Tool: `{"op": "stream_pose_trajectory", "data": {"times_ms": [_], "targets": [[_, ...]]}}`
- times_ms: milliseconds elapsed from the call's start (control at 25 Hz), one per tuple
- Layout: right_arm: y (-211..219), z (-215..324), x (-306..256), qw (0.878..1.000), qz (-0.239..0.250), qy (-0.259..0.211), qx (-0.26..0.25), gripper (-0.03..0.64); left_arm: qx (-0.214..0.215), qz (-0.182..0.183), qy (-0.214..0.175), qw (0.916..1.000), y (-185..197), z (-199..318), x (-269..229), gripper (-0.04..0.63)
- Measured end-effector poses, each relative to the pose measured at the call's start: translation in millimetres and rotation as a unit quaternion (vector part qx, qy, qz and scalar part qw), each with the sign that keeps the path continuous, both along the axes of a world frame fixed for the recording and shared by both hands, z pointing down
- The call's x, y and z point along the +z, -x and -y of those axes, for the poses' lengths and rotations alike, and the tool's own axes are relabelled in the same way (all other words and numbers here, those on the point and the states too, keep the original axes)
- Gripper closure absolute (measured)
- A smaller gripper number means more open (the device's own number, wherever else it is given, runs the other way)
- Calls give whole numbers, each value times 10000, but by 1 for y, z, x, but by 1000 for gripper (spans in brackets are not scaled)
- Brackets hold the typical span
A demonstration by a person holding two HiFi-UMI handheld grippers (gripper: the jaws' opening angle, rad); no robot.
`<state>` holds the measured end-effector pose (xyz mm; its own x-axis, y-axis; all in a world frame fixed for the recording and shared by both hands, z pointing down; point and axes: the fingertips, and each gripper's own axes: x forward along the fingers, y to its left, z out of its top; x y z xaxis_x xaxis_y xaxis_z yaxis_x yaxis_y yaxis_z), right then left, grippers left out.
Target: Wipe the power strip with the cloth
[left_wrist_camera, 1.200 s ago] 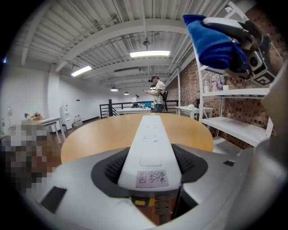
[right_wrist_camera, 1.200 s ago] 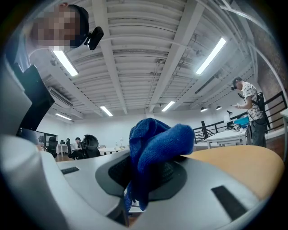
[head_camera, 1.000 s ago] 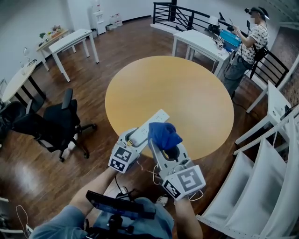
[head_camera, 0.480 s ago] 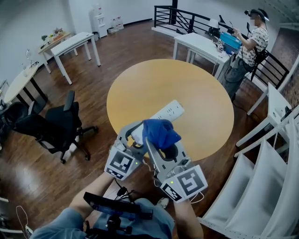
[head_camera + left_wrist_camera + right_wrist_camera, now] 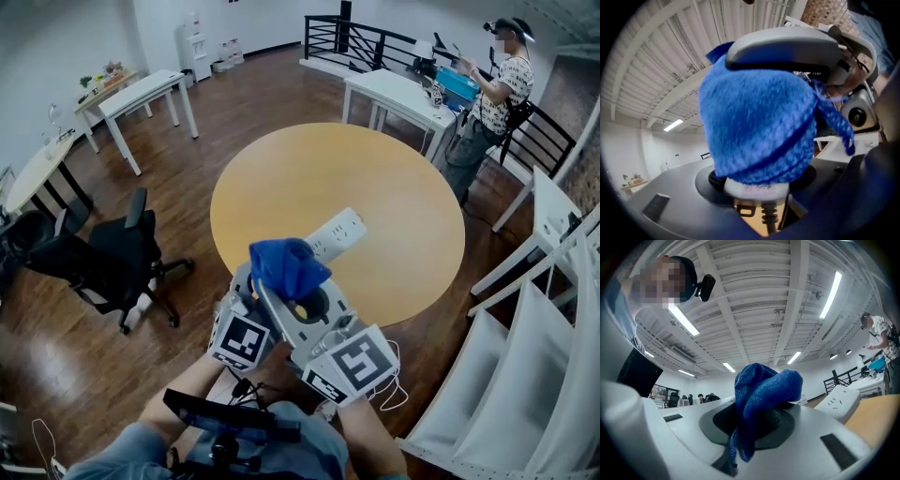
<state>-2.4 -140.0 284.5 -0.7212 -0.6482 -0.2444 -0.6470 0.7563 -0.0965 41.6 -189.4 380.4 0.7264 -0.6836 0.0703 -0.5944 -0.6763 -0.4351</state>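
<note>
Above the round wooden table (image 5: 394, 169), we wipe a long white plastic power strip (image 5: 336, 232) with a blue knitted cloth (image 5: 286, 264).
Our left gripper (image 5: 757, 187) clamps the strip's cord end; our right gripper (image 5: 750, 423) pinches the cloth against it. Next, we judge, a sweep toward the far sockets.

One round wooden table (image 5: 375, 187). One white power strip (image 5: 339, 230). One blue cloth (image 5: 286, 262). Two handheld grippers near the viewer: left gripper (image 5: 757, 187) and right gripper (image 5: 757, 420). One person (image 5: 492, 84) standing far right.
</note>
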Motion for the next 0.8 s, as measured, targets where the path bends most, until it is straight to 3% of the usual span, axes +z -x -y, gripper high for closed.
{"op": "stream_pose_trajectory", "data": {"times_ms": [240,800], "targets": [[-12,9,3,9998,20,19,174,543,-184,-37,175,9997,10,-4,2,302],[-73,34,-33,9958,138,-276,858,543,-123,-190,147,9996,18,-14,-3,302]]}}
